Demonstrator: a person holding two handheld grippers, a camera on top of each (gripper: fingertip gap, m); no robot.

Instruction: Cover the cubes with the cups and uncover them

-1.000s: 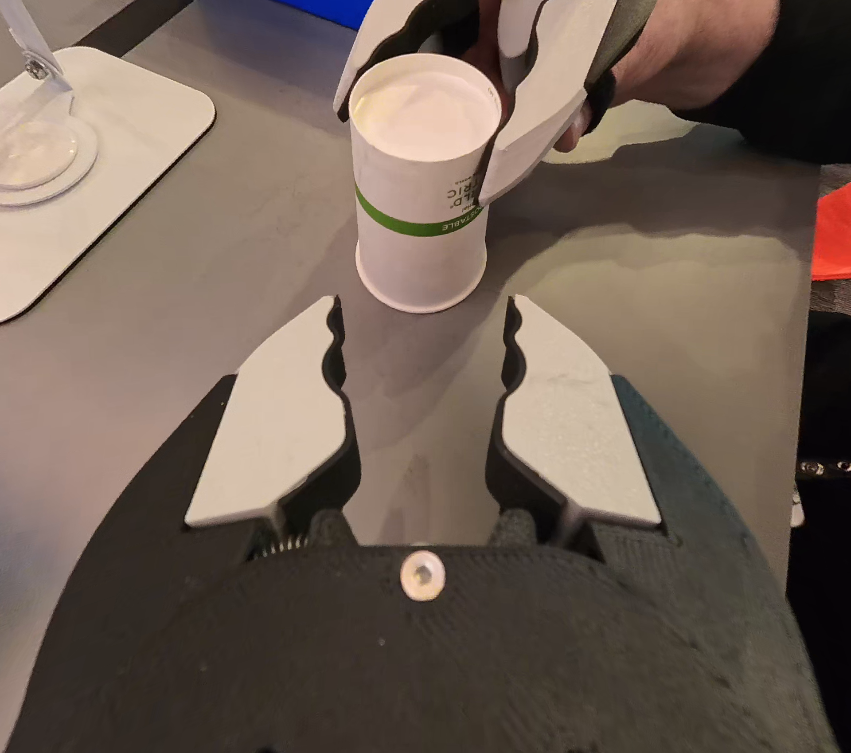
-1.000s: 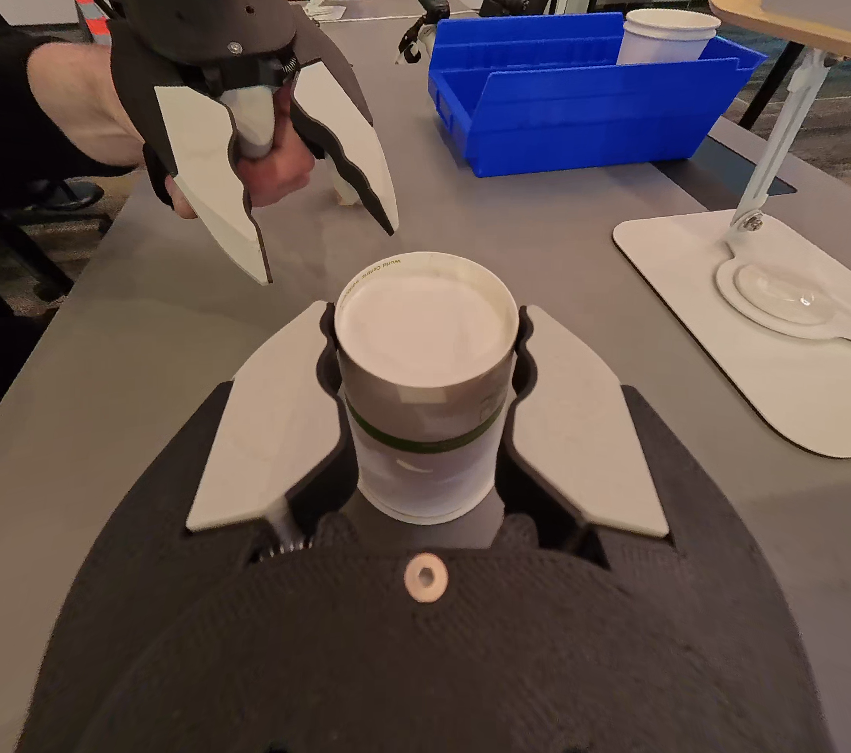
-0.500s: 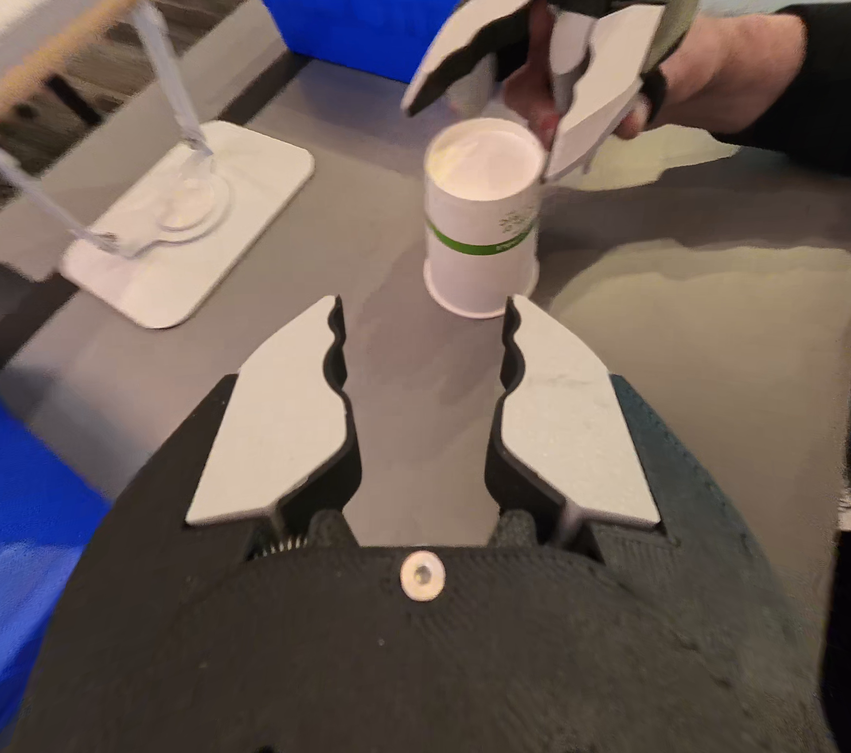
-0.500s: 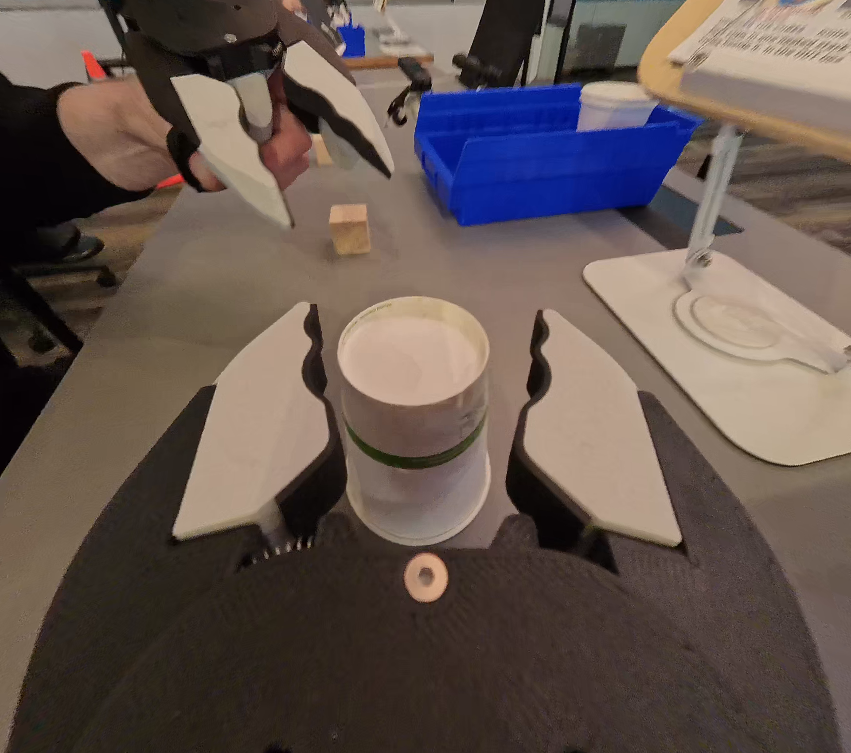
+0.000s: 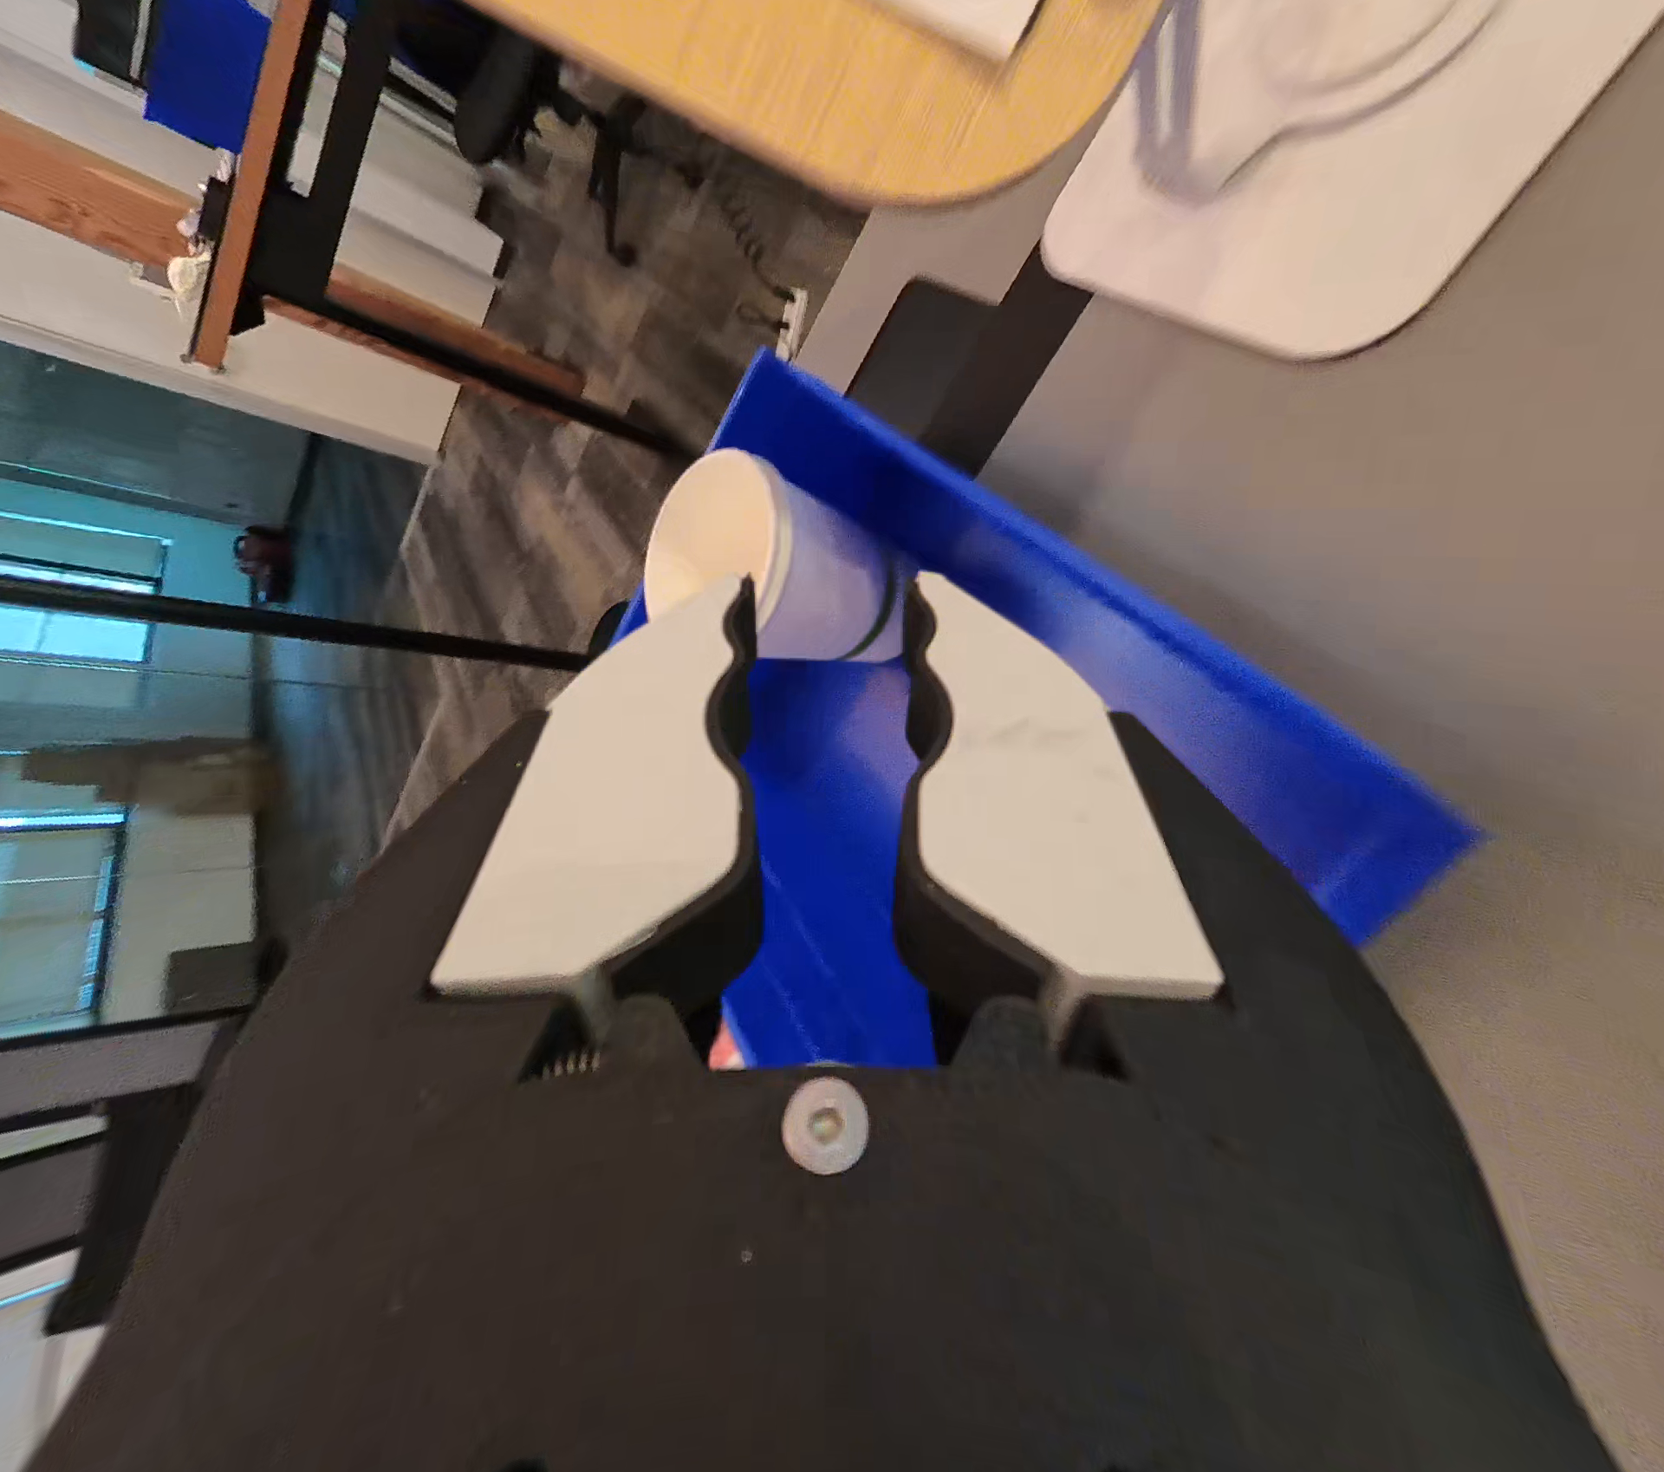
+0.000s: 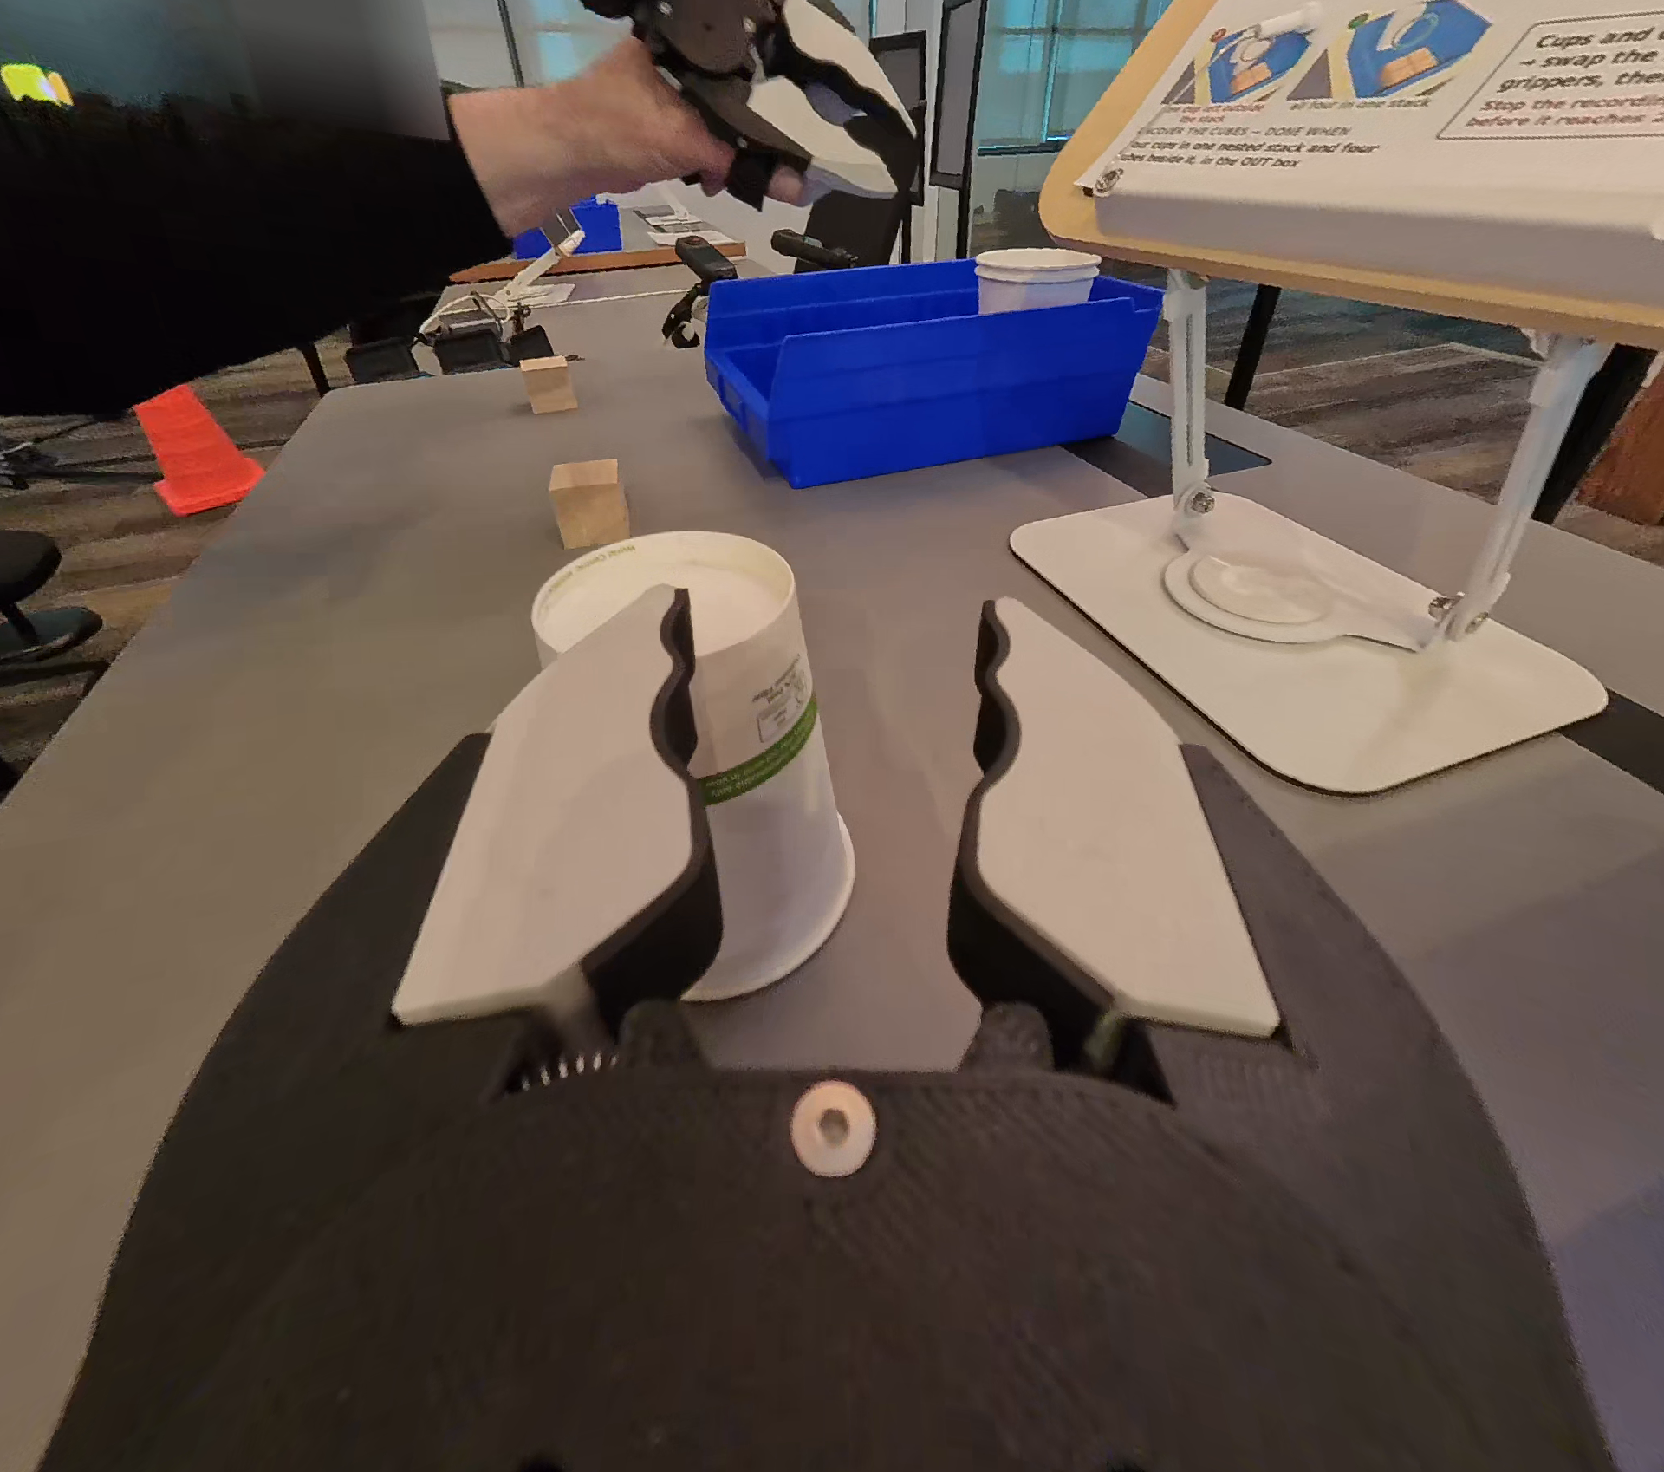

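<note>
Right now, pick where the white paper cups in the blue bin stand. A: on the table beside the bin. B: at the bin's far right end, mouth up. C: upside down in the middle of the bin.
B: in the right wrist view the white paper cups rise mouth up above the wall of the blue bin at its far right end.

An upside-down paper cup [image 6: 720, 753] stands on a grey table [image 6: 270, 708] beside the spread fingers of the right gripper [image 6: 833, 672]. Two wooden cubes [image 6: 590, 503] lie beyond. The left gripper [image 6: 810, 78] hangs above a blue bin [image 6: 945, 384].
</note>
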